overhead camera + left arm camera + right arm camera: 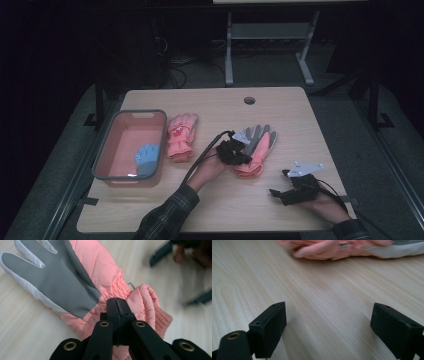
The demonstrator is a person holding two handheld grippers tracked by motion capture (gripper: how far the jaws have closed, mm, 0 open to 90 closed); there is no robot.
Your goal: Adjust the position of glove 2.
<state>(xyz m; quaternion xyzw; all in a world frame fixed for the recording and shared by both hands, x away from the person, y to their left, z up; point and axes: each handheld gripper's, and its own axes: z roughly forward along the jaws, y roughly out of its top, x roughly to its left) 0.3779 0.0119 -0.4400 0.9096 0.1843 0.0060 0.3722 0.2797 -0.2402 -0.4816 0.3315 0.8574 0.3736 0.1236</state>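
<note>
Pinching the gathered wrist of the pink-and-grey glove point(82, 285) between its two jaws, my left gripper point(234, 151) sits over the middle of the wooden table point(210, 205); in the left gripper view the jaws meet tip to tip on the pink fabric just above the knitted cuff. That glove lies palm up, grey palm and white-edged fingers pointing away from me, cuff toward me. My right gripper point(295, 192) rests low near the table's near right edge, well apart from the glove, and in the right gripper view its jaws stand wide apart with bare wood between them and the glove's pink cuff end point(329, 250) lying across the far side. Bare tabletop lies between the two grippers.

To the left of the held glove lies a second pink glove point(181, 136), back up, with a red mark on it, just beside the grey-rimmed pink bin point(115, 131). The bin stands at the table's left side, and in it, toward its near right corner, lies one blue glove point(148, 158), fingers pointing away from me.

I count three gloves: two pink ones on the table and one blue one in the bin. One bin. A round cable hole point(249, 100) sits near the table's far edge.
</note>
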